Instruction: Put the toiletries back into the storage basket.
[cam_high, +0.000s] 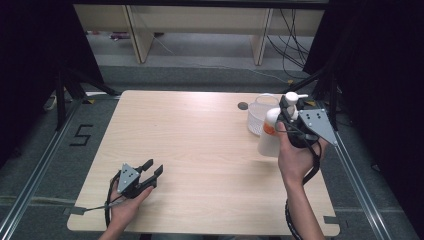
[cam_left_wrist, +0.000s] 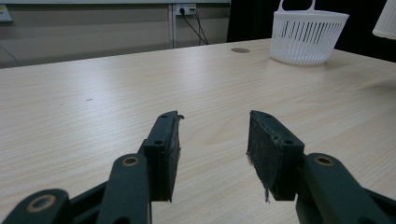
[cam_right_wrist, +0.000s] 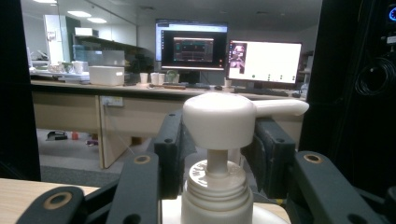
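- Clearly, at the lower left of the high view, the left gripper (cam_high: 153, 174) rested low over the wooden table (cam_high: 200, 150), held in the person's left hand (cam_high: 125, 205); its own view showed the jaws spread wide with nothing but bare wood between them.
- On the floor at the left of the high view, a black marking (cam_high: 81, 135) read as the figure 5; that was the only writing I could make out.
- Toward the upper right of the table stood a white slotted basket (cam_high: 259, 117), also seen at the upper right of the left gripper view, with its handle up; nothing could be seen inside it.
- Just right of the basket, the pump bottle (cam_high: 272, 131) was held upright above the table by the right gripper (cam_high: 289, 107), with the person's right hand (cam_high: 295, 155) below it.
- In the right gripper view the jaws sat on either side of the pump's neck, beneath the white pump head (cam_right_wrist: 219, 119), closed in on it; the spout pointed to the right of that frame.
- The bottle looked like rigid plastic, smooth and probably slippery, and fairly heavy if full, though its fill could not be told.
- A hold under the head seemed sound, since the head stops it sliding down, but the bottle could swing there.
- An orange patch (cam_high: 269, 129) on the body looked like a label, too small to read.
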